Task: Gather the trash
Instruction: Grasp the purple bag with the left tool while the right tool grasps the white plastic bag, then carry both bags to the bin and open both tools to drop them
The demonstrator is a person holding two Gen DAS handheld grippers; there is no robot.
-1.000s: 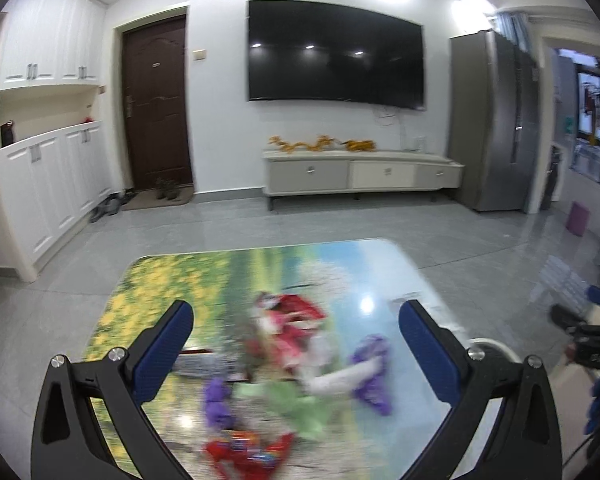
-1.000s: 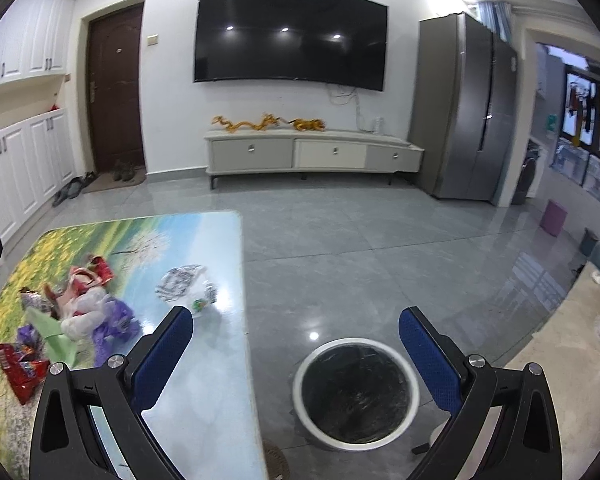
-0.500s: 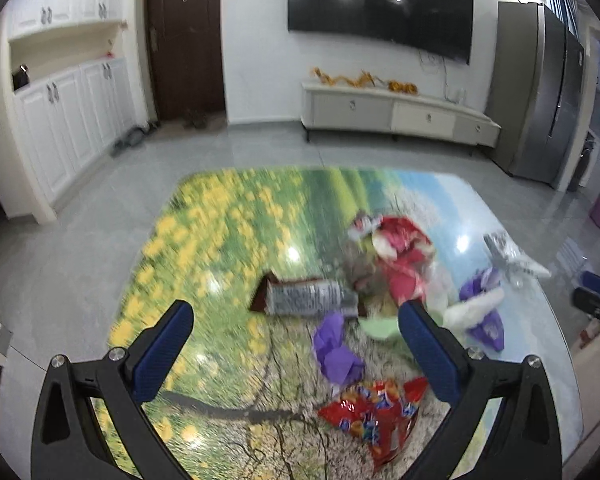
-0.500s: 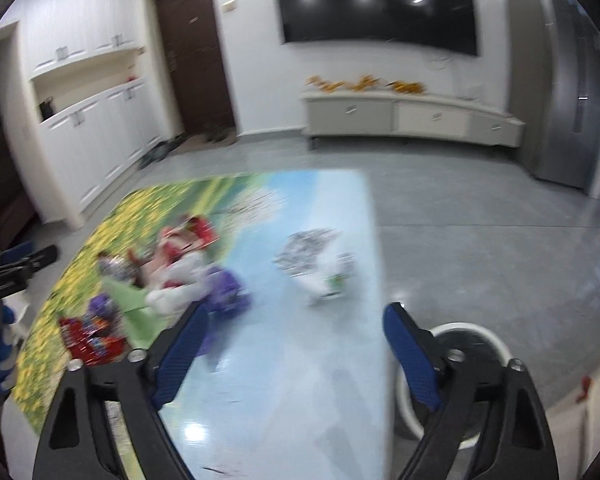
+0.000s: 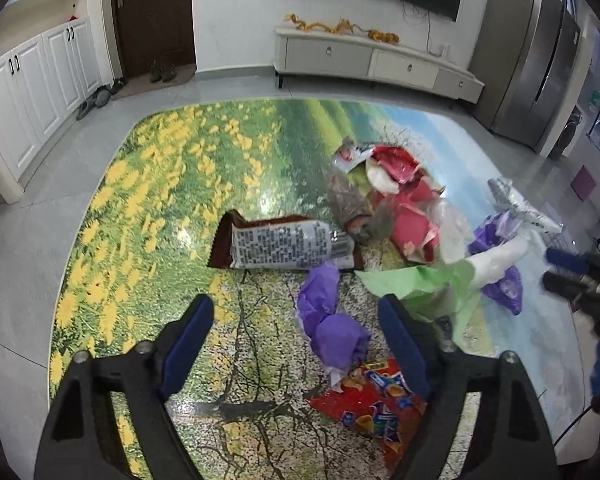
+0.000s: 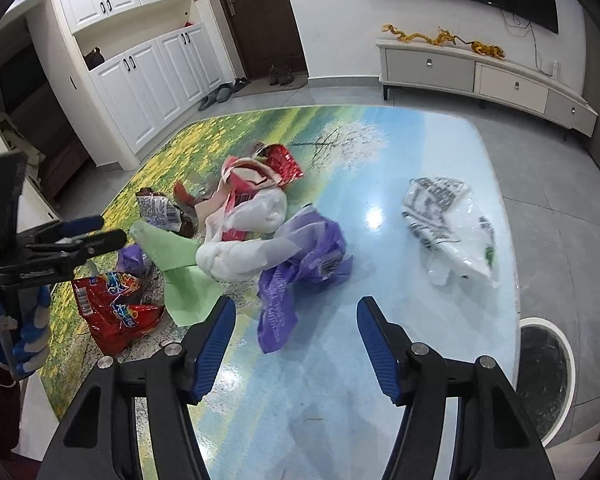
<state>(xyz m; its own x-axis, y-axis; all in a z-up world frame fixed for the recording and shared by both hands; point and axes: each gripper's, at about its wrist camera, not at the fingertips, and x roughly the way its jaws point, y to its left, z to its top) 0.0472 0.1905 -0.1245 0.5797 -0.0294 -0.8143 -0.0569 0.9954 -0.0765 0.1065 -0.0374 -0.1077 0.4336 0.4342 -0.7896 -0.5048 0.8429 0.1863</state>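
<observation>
Trash lies in a heap on the picture-printed table [image 5: 160, 184]. My left gripper [image 5: 296, 320] is open above a crumpled purple wrapper [image 5: 332, 320], with a red snack bag [image 5: 372, 404] just beyond its right finger and a printed brown packet [image 5: 280, 246] ahead. My right gripper [image 6: 296, 326] is open above a purple plastic bag [image 6: 304, 264]. A white wad [image 6: 240, 248], green paper [image 6: 176, 268], red wrappers [image 6: 260, 176] and a clear printed bag [image 6: 452, 224] lie around it. The left gripper also shows in the right wrist view [image 6: 96, 232].
A round white-rimmed bin [image 6: 544, 376] with a black liner stands on the floor by the table's right edge. A TV console [image 5: 376, 60], a dark door [image 5: 152, 12] and white cupboards [image 5: 36, 76] line the walls. A grey fridge [image 5: 528, 52] stands at the right.
Both grippers have tilted down and come in over the table. The left one now hangs over the purple wrapper, the right one over the purple bag. Both stay open.
</observation>
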